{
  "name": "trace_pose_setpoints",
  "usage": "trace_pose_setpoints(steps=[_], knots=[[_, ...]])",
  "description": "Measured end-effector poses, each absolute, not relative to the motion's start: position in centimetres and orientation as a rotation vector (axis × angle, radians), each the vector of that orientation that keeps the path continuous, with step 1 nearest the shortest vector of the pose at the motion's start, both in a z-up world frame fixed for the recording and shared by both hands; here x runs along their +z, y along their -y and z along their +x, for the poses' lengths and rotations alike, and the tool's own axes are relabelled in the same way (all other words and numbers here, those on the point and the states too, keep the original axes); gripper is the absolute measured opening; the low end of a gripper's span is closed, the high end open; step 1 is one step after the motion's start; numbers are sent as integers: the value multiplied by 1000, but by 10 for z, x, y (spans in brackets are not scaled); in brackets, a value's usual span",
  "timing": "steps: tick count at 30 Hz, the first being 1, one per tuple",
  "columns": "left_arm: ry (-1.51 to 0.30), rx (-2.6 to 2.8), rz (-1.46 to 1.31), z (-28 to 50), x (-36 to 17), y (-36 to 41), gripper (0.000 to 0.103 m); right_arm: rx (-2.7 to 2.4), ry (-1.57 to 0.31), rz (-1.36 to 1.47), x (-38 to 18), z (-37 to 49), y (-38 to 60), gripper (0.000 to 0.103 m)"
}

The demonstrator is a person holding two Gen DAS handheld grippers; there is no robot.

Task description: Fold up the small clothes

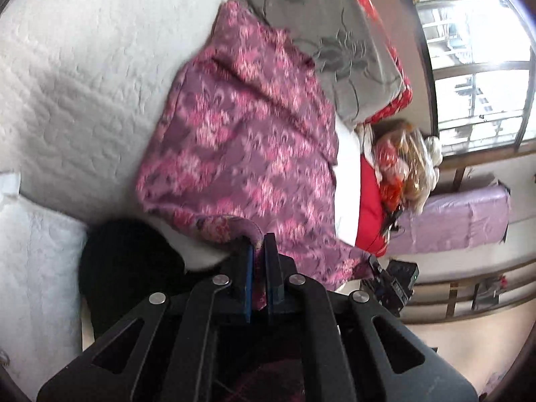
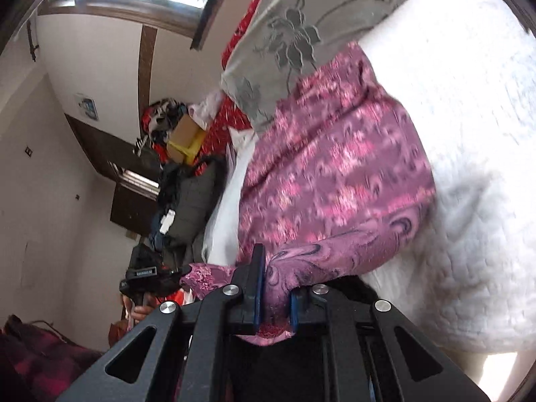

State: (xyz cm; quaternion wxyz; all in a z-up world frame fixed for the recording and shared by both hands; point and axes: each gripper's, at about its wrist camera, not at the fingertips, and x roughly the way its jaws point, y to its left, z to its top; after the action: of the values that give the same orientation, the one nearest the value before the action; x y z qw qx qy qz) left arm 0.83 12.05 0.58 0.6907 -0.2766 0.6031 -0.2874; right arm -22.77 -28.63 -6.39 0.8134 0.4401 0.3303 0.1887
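Observation:
A purple garment with a pink floral print (image 1: 241, 140) lies spread on the white quilted bed (image 1: 73, 83), its far end reaching a grey flowered pillow (image 1: 321, 33). My left gripper (image 1: 258, 244) is shut on the garment's near edge. In the right wrist view the same garment (image 2: 335, 174) stretches away from me, and my right gripper (image 2: 273, 288) is shut on a bunched corner of it. The other gripper (image 2: 147, 274) shows at the left of that view, and the right one (image 1: 392, 281) shows in the left wrist view.
A red cover (image 1: 372, 207) and a heap of bags (image 1: 402, 164) sit past the bed's edge. A lilac wrapped bench (image 1: 462, 217) stands by the window. A white pillow (image 1: 37, 268) lies at the left. A dark cabinet (image 2: 130, 181) and piled clothes (image 2: 187, 201) stand beside the bed.

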Motion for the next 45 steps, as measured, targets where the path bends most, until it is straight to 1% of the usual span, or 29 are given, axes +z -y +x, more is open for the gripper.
trace_pose_setpoints(steps=[8, 14, 18, 29, 36, 38, 40, 43, 45], knots=[[-1248, -621, -695, 51, 15, -124, 4, 375, -614, 974, -46, -194, 298, 11], [-1164, -579, -717, 98, 19, -118, 4, 355, -548, 1024, -39, -151, 310, 11], [-1133, -553, -720, 136, 16, -108, 4, 328, -541, 1035, -38, -110, 319, 11], [-1093, -476, -781, 254, -4, -81, 4, 185, -524, 1177, -65, 4, 368, 11], [-1147, -409, -777, 318, -28, -65, 4, 61, -633, 1217, -97, 69, 386, 12], [-1168, -390, -787, 331, -35, -64, 4, 49, -645, 1220, -99, 84, 390, 16], [-1196, -357, -849, 342, -45, -66, 4, 22, -651, 1247, -103, 94, 396, 18], [-1162, -341, -972, 343, -45, -80, 5, -19, -674, 1336, -112, 102, 408, 25], [-1146, -376, -1064, 343, -44, -91, 14, -9, -637, 1389, -113, 100, 415, 34]])
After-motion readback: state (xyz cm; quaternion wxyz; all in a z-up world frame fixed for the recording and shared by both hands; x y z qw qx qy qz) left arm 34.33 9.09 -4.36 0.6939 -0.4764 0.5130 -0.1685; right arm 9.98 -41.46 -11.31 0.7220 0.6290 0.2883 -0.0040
